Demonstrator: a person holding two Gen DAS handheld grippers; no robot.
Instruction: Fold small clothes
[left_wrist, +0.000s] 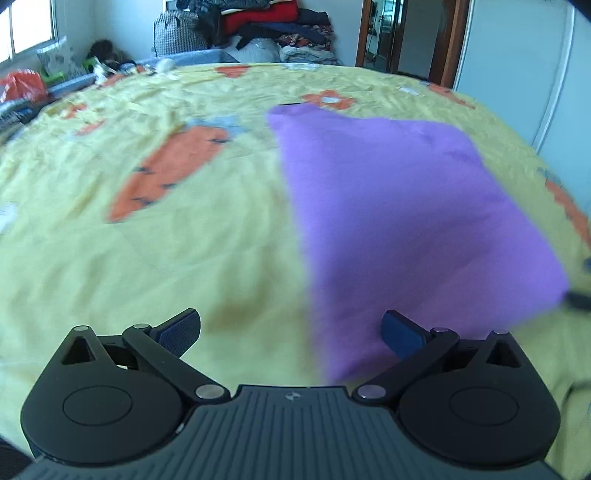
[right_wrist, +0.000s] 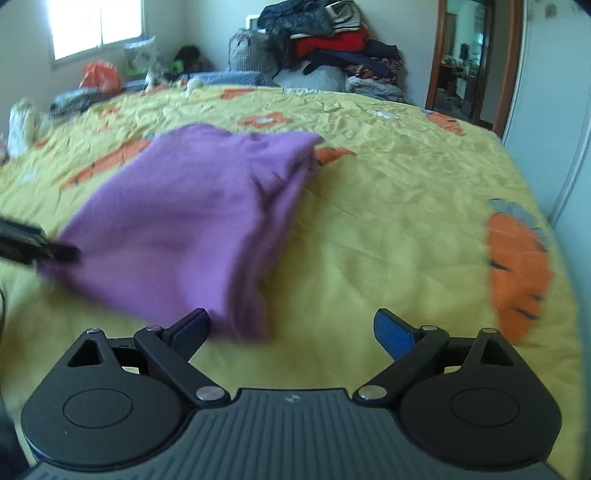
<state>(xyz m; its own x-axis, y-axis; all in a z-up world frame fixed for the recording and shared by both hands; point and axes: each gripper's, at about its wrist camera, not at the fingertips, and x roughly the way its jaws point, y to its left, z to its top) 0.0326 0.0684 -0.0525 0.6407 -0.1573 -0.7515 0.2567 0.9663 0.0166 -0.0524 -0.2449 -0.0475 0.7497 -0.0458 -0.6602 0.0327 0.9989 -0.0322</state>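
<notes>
Purple garment (left_wrist: 406, 221) lay folded on the yellow bedspread (left_wrist: 147, 258), which served as landmark for everything noted. Left wrist view: an orange carrot print (left_wrist: 170, 170) sat on the bedspread left of the garment. Left gripper (left_wrist: 291, 332) hovered at the bedspread's near edge, fingers spread wide, nothing between them; its right finger overlapped the garment's near corner, contact unclear. Right wrist view: the garment lay left of centre on the bedspread, blurred, layered edges facing right. Right gripper (right_wrist: 291, 328) was likewise spread, empty, its left finger by the garment's near corner. A clothes pile (right_wrist: 325, 40) stood beyond the bedspread's far edge.
</notes>
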